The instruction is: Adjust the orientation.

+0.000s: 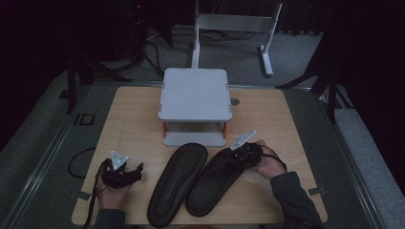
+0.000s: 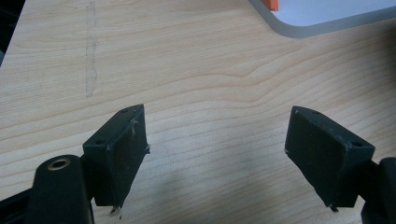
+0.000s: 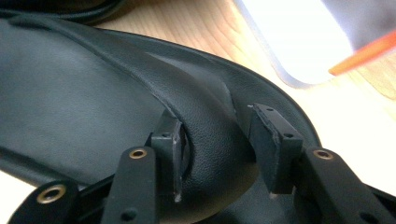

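Observation:
Two black slippers lie side by side on the wooden table (image 1: 133, 114), the left slipper (image 1: 177, 183) and the right slipper (image 1: 215, 183), toes toward the far side. My right gripper (image 1: 239, 160) is at the toe end of the right slipper. In the right gripper view its jaws (image 3: 215, 126) close around a raised fold of the slipper's black upper (image 3: 205, 140), which fills the gap between the pads. My left gripper (image 1: 136, 169) rests left of the slippers, and its jaws (image 2: 215, 135) stand wide open over bare wood.
A white two-level stand (image 1: 195, 93) with orange posts sits at the table's far middle, just beyond the slippers' toes; its corner (image 2: 327, 14) reaches into the left gripper view. Cables and a white frame stand on the floor behind the table.

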Demonstrator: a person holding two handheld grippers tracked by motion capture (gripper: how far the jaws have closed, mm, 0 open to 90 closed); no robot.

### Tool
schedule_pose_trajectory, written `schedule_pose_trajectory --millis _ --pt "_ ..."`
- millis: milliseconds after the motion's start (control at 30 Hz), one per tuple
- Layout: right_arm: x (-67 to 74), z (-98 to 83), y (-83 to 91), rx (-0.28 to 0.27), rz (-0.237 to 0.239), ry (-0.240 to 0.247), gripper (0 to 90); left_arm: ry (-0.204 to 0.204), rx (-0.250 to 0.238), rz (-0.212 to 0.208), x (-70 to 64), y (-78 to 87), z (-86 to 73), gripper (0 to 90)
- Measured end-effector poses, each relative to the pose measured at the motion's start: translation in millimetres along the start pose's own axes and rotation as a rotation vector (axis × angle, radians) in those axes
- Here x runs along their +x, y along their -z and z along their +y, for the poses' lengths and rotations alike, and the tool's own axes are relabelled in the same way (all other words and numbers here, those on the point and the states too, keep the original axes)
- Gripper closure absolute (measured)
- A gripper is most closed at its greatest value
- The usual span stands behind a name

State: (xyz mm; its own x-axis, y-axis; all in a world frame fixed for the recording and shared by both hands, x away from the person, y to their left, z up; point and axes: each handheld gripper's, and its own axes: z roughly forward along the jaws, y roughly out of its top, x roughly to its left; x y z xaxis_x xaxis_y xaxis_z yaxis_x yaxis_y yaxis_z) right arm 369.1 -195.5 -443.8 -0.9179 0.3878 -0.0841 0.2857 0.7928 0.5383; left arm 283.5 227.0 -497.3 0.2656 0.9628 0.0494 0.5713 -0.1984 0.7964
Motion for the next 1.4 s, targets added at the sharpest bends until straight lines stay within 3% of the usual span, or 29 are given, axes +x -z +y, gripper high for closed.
schedule_pose_trajectory --millis 100,233,400,500,567,667,733,933,1167,1267,1400 --pt "-0.1 0.9 -1.0 -0.004 0.011 -0.031 45.6 0.0 -0.004 -0.005 -0.5 0.6 0.2 21.1" --pt "4.7 1.2 6.9 -0.026 -0.041 -0.031 34.5 0.002 -0.016 -0.017 -1.3 1.9 1.1 21.9" --pt "10.8 5.9 15.2 -0.023 -0.065 -0.009 29.9 -0.004 -0.022 -0.031 -3.1 4.7 1.9 21.9" --pt "11.9 8.6 25.8 -0.056 -0.053 -0.008 29.6 -0.004 -0.041 -0.045 -4.8 9.7 3.8 21.9" --pt "13.8 12.0 33.0 -0.099 -0.066 -0.017 29.0 -0.005 -0.058 -0.068 -7.3 13.9 6.0 21.9" --pt "16.5 17.0 34.9 -0.163 -0.044 -0.035 29.4 -0.019 -0.075 -0.089 -13.9 19.2 9.6 21.9" --pt "23.7 24.8 23.2 -0.184 -0.047 -0.031 31.2 -0.034 -0.087 -0.098 -19.7 22.2 13.0 21.9" --pt "33.5 36.6 -9.9 -0.128 -0.063 -0.021 35.0 -0.093 -0.109 -0.138 -37.8 28.7 21.5 21.9" --pt "41.8 44.5 -27.3 -0.097 -0.063 -0.007 36.1 -0.151 -0.099 -0.193 -55.7 28.8 25.8 21.9" --pt "45.4 47.3 -30.2 -0.101 -0.052 -0.007 35.9 -0.196 -0.065 -0.163 -60.7 23.6 25.8 21.9" --pt "51.4 55.4 -36.6 -0.108 -0.026 0.006 35.9 -0.192 -0.046 -0.123 -54.3 20.2 25.3 22.2"
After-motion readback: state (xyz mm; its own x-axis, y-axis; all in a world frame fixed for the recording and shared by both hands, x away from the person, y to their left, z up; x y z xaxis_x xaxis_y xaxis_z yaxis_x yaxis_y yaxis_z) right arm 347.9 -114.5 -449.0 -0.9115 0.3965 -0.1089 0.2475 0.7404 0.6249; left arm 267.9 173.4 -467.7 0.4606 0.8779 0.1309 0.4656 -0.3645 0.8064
